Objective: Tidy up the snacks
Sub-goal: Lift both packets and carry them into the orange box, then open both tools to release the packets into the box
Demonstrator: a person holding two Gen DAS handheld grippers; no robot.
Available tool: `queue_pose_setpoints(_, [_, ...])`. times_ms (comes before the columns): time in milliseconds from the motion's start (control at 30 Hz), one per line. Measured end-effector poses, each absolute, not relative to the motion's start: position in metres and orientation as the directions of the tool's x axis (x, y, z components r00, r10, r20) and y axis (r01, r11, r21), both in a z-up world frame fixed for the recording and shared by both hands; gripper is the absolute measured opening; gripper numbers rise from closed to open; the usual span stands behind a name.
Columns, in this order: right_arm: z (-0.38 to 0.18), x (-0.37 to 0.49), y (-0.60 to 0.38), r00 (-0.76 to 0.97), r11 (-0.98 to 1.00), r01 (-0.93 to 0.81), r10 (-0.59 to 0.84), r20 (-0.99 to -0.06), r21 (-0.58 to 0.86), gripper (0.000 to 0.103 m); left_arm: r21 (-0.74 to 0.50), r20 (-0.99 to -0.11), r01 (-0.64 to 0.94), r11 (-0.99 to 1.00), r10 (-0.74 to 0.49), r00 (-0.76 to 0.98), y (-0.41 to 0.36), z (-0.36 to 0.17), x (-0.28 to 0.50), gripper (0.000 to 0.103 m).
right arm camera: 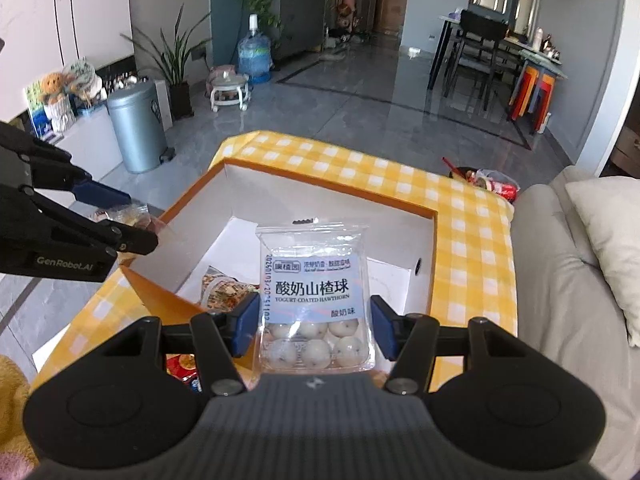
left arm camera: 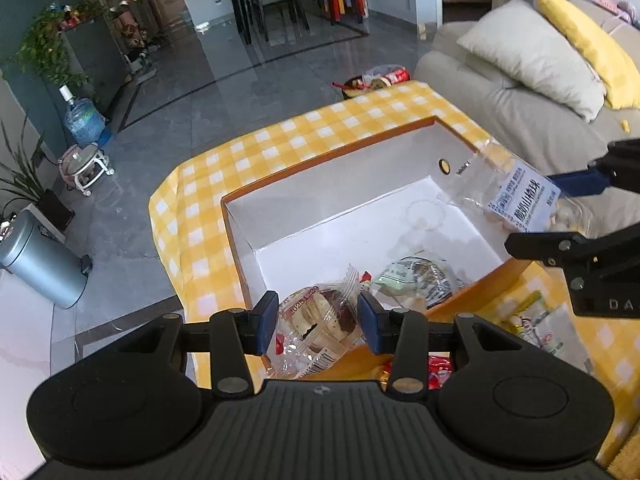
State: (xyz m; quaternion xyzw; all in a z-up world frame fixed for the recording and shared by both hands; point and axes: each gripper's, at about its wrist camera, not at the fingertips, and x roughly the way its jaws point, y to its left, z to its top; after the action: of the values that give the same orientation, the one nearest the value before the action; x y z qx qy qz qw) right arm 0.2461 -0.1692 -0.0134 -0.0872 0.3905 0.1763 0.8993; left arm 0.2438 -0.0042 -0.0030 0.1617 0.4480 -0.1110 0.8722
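Observation:
An orange box with a white inside (left arm camera: 304, 216) stands on the yellow checked table; it also shows in the right wrist view (right arm camera: 320, 200). My left gripper (left arm camera: 318, 322) is shut on a clear pack of brown-and-white snacks (left arm camera: 320, 328), held over the box's near corner. My right gripper (right arm camera: 312, 330) is shut on a clear pack of yogurt-coated hawthorn balls (right arm camera: 314, 300), held above the box; that pack shows at the right of the left wrist view (left arm camera: 520, 200). One wrapped snack (left arm camera: 420, 280) lies inside the box.
More snack packs lie on the table (left arm camera: 352, 128) beside the box, at the near right (left arm camera: 536, 324). A beige sofa with cushions (left arm camera: 532, 56) stands beyond the table. A bowl and wrappers (left arm camera: 380, 80) sit at the table's far end. A metal bin (right arm camera: 138, 128) stands on the floor.

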Motion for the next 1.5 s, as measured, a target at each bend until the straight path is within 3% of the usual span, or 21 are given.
queue_pose_setpoints(300, [-0.044,0.302,-0.154,0.516,0.908,-0.418,0.218,-0.828,-0.021,0.056,0.165,-0.870,0.403,0.900,-0.060,0.490,-0.009,-0.031,0.280,0.049])
queue_pose_setpoints(600, [-0.080,0.341,-0.134,0.425,0.904,-0.415,0.091,-0.901,-0.104,0.056,0.228,-0.919,0.382,0.896,0.069,0.387,-0.020,-0.072,0.311,0.049])
queue_pose_setpoints(1167, [-0.111,0.355,-0.131,0.360,0.892,-0.425,0.011,-0.933,-0.153,0.057,0.246,-0.929,0.372,0.895,0.109,0.352,-0.025,-0.091,0.319,0.050])
queue_pose_setpoints(1233, [-0.111,0.356,-0.131,0.360,0.893,-0.424,0.012,-0.933,-0.152,0.058,0.237,-0.931,0.363,0.901,0.105,0.349,-0.024,-0.091,0.319,0.056])
queue_pose_setpoints(1367, [-0.110,0.355,-0.131,0.365,0.894,-0.421,0.012,-0.931,-0.154,0.058,0.218,-0.929,0.348,0.912,0.085,0.360,-0.020,-0.086,0.317,0.057])
queue_pose_setpoints(1500, [-0.106,0.353,-0.131,0.380,0.894,-0.418,0.012,-0.925,-0.160,0.061,0.216,-0.922,0.340,0.915,0.077,0.379,-0.018,-0.081,0.314,0.072])
